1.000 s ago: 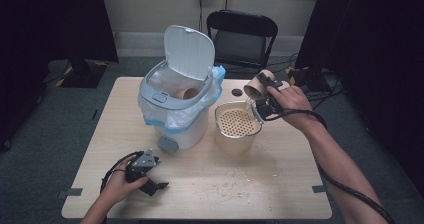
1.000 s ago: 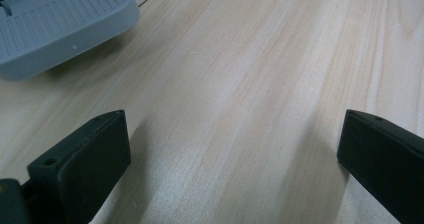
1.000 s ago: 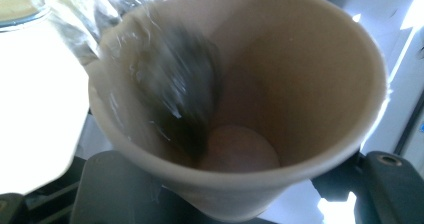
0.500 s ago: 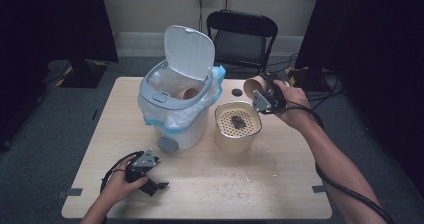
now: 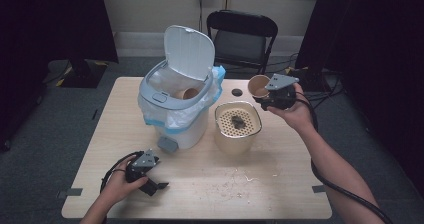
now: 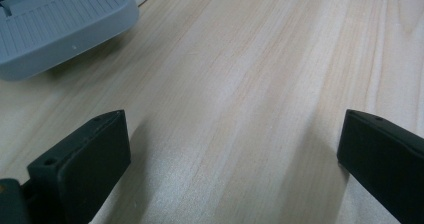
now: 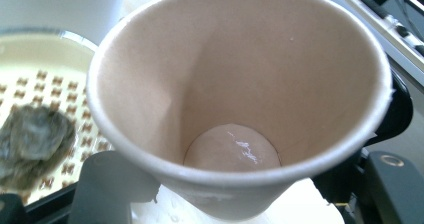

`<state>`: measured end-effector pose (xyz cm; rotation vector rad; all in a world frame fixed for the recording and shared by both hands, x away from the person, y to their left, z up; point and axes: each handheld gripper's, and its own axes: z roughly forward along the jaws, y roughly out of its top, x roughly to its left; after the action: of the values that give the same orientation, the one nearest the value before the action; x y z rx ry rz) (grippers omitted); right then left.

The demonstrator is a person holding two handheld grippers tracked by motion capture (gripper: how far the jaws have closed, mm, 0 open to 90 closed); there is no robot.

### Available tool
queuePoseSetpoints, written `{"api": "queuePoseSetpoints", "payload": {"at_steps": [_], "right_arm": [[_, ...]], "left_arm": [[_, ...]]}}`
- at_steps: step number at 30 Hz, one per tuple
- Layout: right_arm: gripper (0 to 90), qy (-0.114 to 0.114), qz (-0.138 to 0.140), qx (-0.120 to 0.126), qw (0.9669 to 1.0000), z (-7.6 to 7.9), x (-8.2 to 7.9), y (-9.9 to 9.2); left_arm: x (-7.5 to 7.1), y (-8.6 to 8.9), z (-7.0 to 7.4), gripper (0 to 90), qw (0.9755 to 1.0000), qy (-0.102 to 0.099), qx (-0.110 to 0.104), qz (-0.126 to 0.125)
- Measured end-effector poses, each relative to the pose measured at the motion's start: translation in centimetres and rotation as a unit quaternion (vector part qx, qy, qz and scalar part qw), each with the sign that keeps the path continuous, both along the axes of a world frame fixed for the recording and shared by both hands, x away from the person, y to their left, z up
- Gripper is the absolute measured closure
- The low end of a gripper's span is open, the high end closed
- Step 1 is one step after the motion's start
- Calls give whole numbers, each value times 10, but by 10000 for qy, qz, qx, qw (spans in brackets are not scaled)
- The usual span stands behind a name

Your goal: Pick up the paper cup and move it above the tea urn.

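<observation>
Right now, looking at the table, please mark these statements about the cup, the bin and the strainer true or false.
1. The right gripper holds a paper cup. True.
2. The held cup is full of liquid. False: inside it is empty, with only a wet shine at the bottom.
3. The white bin has its lid raised. True.
4. The left gripper grips the bin's pedal. False: its jaws stand open over bare table, nothing between them.
5. The perforated strainer is empty. False: a dark clump lies on it.
6. A second cup lies inside the bin. True.
</observation>
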<state>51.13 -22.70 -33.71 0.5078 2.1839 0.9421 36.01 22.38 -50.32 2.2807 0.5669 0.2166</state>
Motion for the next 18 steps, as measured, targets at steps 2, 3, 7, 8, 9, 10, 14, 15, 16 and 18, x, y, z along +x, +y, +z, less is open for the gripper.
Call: {"api": "queuePoseSetpoints", "payload": {"at_steps": [2, 3, 7, 8, 9, 10, 14, 15, 16, 18], "right_arm": [[348, 80, -39, 230, 9997, 2, 1, -2], [348, 127, -94, 338, 9993, 4, 1, -3], [348, 177, -130, 389, 9990, 7, 1, -3], [347, 171, -128, 331, 9992, 7, 1, -3], [348, 182, -106, 272, 9994, 8, 1, -2], [347, 167, -104, 266, 9995, 8, 1, -1], [347, 205, -56, 372, 9991, 10, 0, 2], [347, 236, -39, 436, 9988, 10, 0, 2], [347, 248, -31, 504, 9984, 11, 0, 2], [347, 283, -30, 592, 9978, 12, 0, 1]], "left_arm": [[0, 0, 0, 0, 10000, 0, -19, -13], [0, 0, 0, 0, 10000, 5, -14, -21], [0, 0, 0, 0, 10000, -3, 6, 4], [0, 0, 0, 0, 10000, -2, -1, -1], [0, 0, 0, 0, 10000, -7, -1, 4], [0, 0, 0, 0, 10000, -5, 0, 4], [0, 0, 0, 0, 10000, 2, -1, -1], [0, 0, 0, 0, 10000, 7, -19, -12], [0, 0, 0, 0, 10000, -1, -29, -12], [0, 0, 0, 0, 10000, -6, -27, -12]]}}
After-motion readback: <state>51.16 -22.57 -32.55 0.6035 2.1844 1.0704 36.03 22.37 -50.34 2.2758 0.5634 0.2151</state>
